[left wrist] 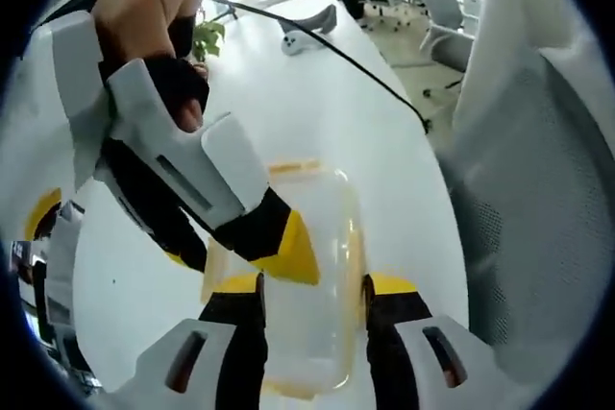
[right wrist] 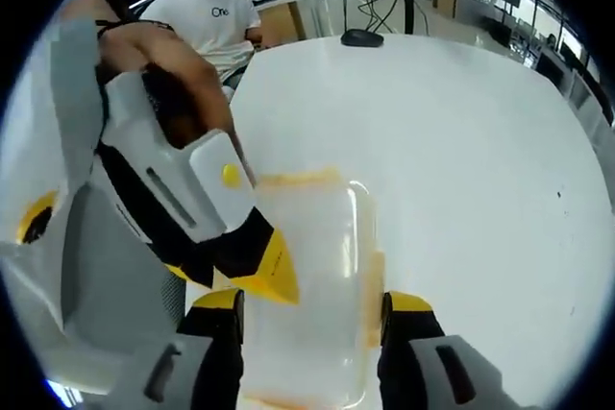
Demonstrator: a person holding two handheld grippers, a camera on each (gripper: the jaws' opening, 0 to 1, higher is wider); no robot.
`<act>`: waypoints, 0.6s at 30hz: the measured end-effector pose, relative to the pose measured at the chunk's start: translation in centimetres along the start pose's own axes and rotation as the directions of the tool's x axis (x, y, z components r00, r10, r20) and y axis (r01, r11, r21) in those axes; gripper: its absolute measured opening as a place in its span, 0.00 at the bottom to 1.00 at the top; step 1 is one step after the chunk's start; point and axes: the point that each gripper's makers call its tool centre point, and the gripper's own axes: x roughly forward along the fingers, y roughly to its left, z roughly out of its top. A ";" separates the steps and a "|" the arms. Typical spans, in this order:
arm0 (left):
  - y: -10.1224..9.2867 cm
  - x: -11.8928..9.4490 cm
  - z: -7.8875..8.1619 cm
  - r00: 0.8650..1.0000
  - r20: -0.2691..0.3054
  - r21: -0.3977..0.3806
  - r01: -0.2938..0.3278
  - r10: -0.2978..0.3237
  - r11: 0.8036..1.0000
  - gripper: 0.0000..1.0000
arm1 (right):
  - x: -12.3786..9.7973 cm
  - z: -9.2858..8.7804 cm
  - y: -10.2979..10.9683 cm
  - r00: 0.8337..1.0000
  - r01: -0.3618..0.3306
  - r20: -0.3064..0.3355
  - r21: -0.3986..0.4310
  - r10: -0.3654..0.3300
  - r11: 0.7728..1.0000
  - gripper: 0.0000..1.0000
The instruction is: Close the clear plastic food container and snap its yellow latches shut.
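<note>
The clear plastic container (left wrist: 312,237) lies on the white table (left wrist: 288,103) with its lid on top. A yellow latch (left wrist: 293,168) shows at its far end and another (left wrist: 356,247) along its right side. My left gripper (left wrist: 315,290) hovers over the near end, jaws open and straddling the lid. My right gripper (left wrist: 235,256) comes in from the upper left, a yellow fingertip (left wrist: 288,254) on the container's left edge. In the right gripper view the container (right wrist: 317,256) lies between the open jaws of my right gripper (right wrist: 312,304), and the left gripper (right wrist: 226,271) touches its left edge.
A grey mesh chair (left wrist: 548,199) stands close to the table edge. A black cable (left wrist: 327,45) runs across the far table, past a small plant (left wrist: 207,37). A person in a white shirt (right wrist: 216,16) sits at the far side, near a black mouse (right wrist: 360,37).
</note>
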 end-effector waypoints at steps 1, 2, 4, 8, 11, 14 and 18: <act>0.1 0.0 0.0 1.000 -0.004 -0.008 0.005 -0.005 1.000 0.36 | 0.0 0.0 0.0 1.000 -0.001 -0.001 -0.001 0.001 1.000 0.55; 0.1 0.0 0.0 1.000 -0.008 -0.023 0.007 -0.007 1.000 0.36 | 0.0 0.0 0.0 1.000 -0.002 -0.002 0.002 0.002 1.000 0.54; 0.1 0.0 -0.1 1.000 -0.016 -0.020 0.007 -0.007 1.000 0.35 | 0.0 0.1 -0.3 1.000 0.006 0.003 0.024 -0.006 1.000 0.52; 0.2 0.2 -0.1 0.999 -0.049 -0.040 0.017 -0.019 0.999 0.34 | 0.0 0.1 -0.3 1.000 0.011 0.007 0.032 -0.012 0.999 0.50; 0.2 0.1 -0.2 0.998 -0.053 -0.042 0.020 -0.022 0.999 0.33 | 0.1 0.0 -0.1 1.000 0.011 -0.004 0.020 -0.011 1.000 0.50; 0.9 -0.1 -0.8 0.996 -0.087 -0.026 -0.031 0.029 0.999 0.31 | 0.2 -0.1 -0.3 1.000 -0.001 -0.008 0.023 0.001 1.000 0.49; 0.3 0.3 -0.4 0.998 -0.066 -0.032 -0.012 0.010 0.999 0.31 | 0.4 0.1 -0.1 1.000 -0.009 -0.024 0.019 0.010 1.000 0.49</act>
